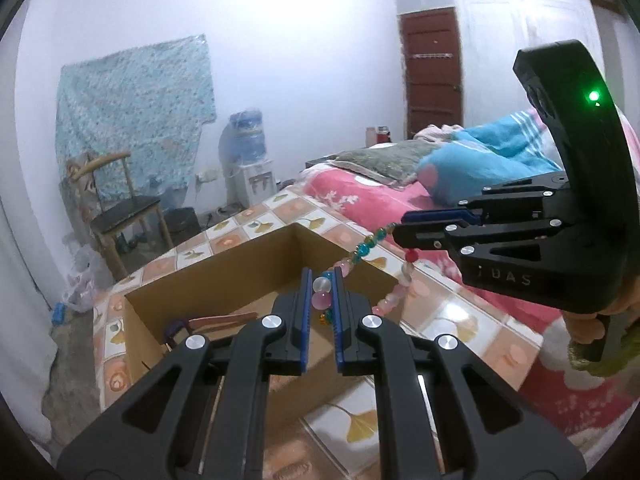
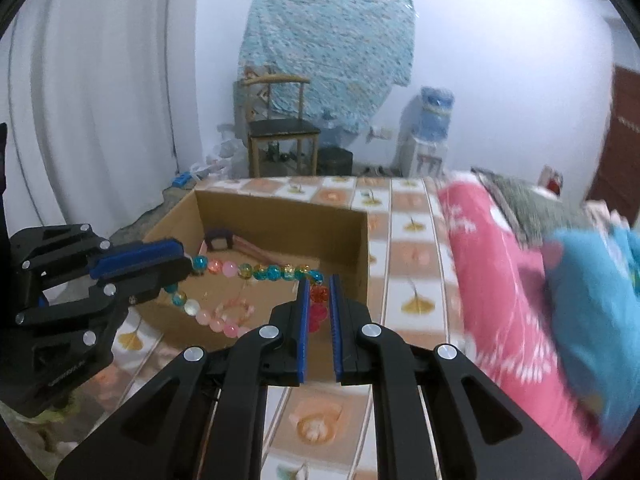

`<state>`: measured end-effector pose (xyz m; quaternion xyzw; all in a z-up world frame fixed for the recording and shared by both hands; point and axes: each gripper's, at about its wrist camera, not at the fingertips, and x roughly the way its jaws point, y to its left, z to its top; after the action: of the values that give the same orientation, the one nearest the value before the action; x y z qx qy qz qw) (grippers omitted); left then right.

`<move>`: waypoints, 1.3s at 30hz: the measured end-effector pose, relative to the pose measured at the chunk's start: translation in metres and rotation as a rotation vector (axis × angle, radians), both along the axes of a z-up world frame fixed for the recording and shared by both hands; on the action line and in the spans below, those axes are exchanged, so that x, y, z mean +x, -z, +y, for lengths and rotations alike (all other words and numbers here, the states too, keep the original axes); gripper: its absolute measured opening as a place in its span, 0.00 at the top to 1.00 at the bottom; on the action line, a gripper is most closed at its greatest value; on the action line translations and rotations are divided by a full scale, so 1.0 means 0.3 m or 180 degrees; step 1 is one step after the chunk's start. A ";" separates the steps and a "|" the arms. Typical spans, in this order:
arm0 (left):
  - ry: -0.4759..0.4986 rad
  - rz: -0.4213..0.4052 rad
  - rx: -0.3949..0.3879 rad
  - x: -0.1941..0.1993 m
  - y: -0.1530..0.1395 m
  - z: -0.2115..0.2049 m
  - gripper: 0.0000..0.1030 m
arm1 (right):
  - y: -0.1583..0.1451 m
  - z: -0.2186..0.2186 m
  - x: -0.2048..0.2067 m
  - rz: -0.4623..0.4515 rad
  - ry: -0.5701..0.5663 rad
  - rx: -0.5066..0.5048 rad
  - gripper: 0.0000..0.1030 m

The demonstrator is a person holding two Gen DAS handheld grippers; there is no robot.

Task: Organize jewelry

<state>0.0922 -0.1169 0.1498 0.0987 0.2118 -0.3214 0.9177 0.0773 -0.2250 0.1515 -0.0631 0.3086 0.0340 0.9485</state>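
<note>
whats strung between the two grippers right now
A bead necklace spans from the left gripper to the right gripper, hanging over the open cardboard box; clearest in the right wrist view.

A multicoloured bead bracelet [image 2: 256, 270] hangs stretched above the open cardboard box [image 2: 280, 216].
</note>
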 end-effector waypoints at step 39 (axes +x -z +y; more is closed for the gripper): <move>-0.0474 0.0750 -0.0132 0.087 0.083 0.203 0.16 | 0.128 -0.150 0.024 0.0444 0.0427 0.0973 0.42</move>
<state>0.1183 -0.0559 0.1251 0.0253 0.3182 -0.2660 0.9096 0.0844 -0.2699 0.1132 0.1051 0.3683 0.0214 0.9235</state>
